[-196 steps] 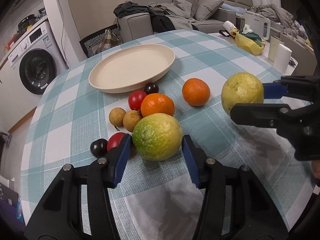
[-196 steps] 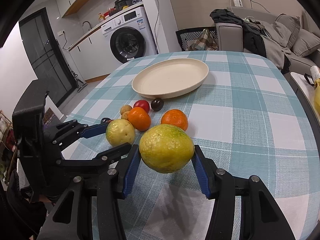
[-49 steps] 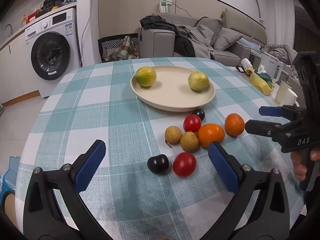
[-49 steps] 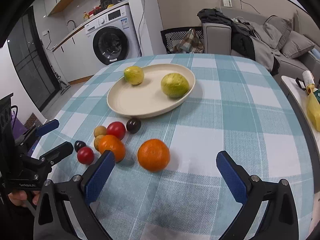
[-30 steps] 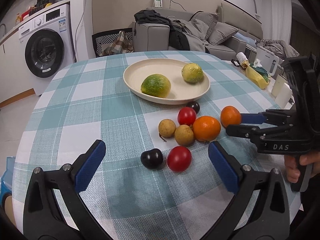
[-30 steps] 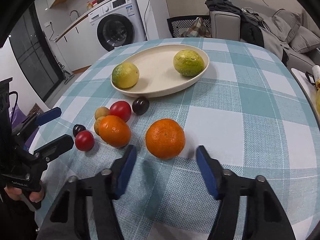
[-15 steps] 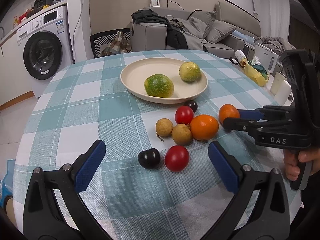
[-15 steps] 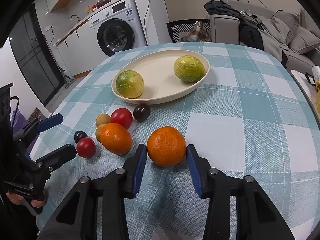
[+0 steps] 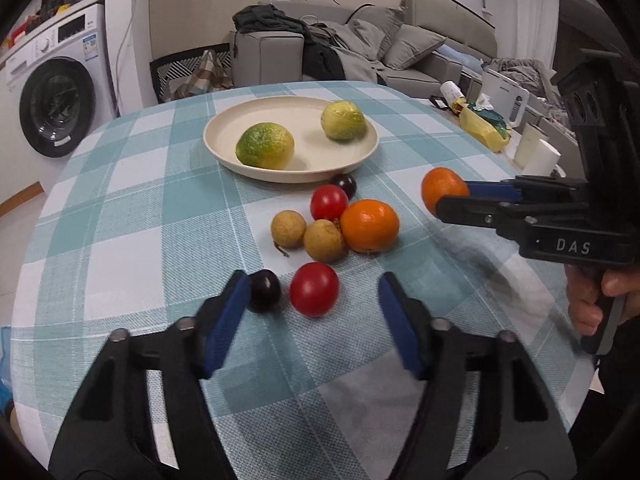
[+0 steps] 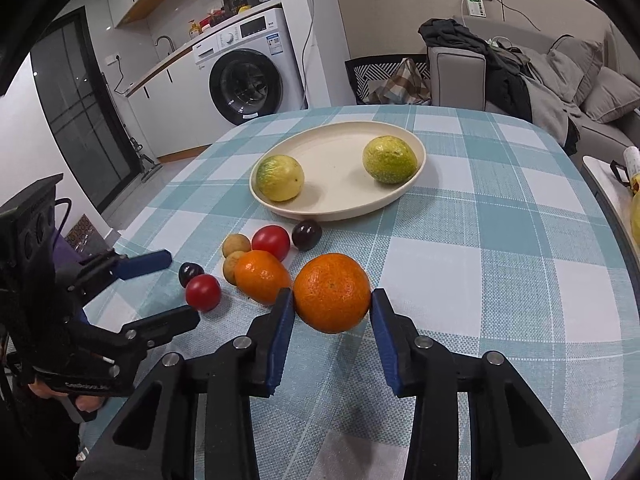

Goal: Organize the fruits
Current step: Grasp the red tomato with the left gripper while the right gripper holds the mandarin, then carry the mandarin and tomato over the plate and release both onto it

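A cream plate (image 9: 224,136) (image 10: 344,208) on the checked tablecloth holds two yellow-green fruits (image 9: 265,146) (image 9: 344,121). My right gripper (image 10: 331,312) is shut on an orange (image 10: 332,292) (image 9: 442,190), held just above the cloth. My left gripper (image 9: 312,312) is open, its fingers either side of a red tomato (image 9: 314,294) and a dark plum (image 9: 263,296). A second orange (image 9: 370,225), two brown longans (image 9: 288,229) (image 9: 324,240), another tomato (image 9: 329,202) and another plum (image 9: 346,185) lie between them and the plate.
A side table at the right holds a yellow bag (image 9: 482,130) and white cups (image 9: 540,157). A washing machine (image 10: 248,84) and a sofa with clothes (image 9: 320,52) stand beyond the table. The table edge curves close at the left and right.
My right gripper has closed on the orange and lifted it slightly. My left gripper has narrowed and moved in around the near tomato and plum.
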Motion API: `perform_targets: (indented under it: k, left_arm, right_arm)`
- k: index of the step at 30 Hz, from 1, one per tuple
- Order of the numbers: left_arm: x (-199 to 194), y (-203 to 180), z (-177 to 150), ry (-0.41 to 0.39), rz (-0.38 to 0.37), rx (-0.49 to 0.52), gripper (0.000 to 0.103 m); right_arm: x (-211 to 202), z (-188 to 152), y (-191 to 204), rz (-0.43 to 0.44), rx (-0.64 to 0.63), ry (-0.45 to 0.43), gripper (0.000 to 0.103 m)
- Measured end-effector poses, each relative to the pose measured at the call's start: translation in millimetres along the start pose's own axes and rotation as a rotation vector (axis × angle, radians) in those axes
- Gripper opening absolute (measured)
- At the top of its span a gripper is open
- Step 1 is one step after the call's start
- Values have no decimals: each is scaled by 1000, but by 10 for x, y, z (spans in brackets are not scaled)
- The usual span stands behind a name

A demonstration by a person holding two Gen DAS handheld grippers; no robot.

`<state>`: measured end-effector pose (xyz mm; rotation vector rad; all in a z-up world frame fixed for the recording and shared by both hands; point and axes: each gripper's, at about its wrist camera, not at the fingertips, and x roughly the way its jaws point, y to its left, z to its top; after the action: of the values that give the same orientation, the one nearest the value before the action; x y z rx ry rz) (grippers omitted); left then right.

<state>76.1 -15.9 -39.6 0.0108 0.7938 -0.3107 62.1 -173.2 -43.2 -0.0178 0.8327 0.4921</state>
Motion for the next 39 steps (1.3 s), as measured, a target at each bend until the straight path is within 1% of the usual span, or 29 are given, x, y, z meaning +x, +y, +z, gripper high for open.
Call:
perform_targets:
  k: [4, 6, 7, 11, 15, 18, 22, 25, 26, 27, 29, 31, 39]
  left_arm:
    - [-38, -17, -3, -11, -29, 8, 48]
    - [-31, -24, -7, -3, -45, 10, 39]
    - [-24, -27, -11, 1, -51, 10, 39]
    - [22, -33, -27, 20, -35, 8, 39]
    - [61, -12, -1, 36, -52, -14, 39]
    - [112, -54, 22, 46, -39, 3, 39]
    - [182, -95, 61, 67, -32, 1, 39]
    - [265, -120, 55, 94, -6, 11, 39]
    - [291, -126, 45, 103, 0, 12, 38]
    - [315, -127, 41, 113, 5, 11, 33]
    - [301, -122, 39, 100, -7, 9, 25]
    - [293, -113, 34, 95, -24, 6, 25]
    - [227, -105, 44, 64, -40, 6, 25]
  right_arm:
    - [-17, 5, 15, 6, -3, -2, 40]
    - [-17, 5, 12, 4, -5, 0, 40]
    - [-16, 8, 5, 3, -3, 0, 40]
    - [-17, 7, -24, 1, 6, 0, 40]
    - [-24, 10, -32, 3, 3, -2, 40]
    - [-29, 4, -43, 3, 2, -3, 40]
    - [-54, 17, -57, 2, 5, -10, 40]
    - [-76, 22, -66, 1, 7, -14, 40]
    - [-80, 22, -65, 0, 6, -15, 40]
    - [-84, 23, -67, -2, 6, -15, 40]
    - [-91, 29, -69, -1, 9, -19, 40]
    - [-89, 33, -71, -2, 9, -18, 40]
    - [-69, 22, -56, 1, 5, -10, 40]
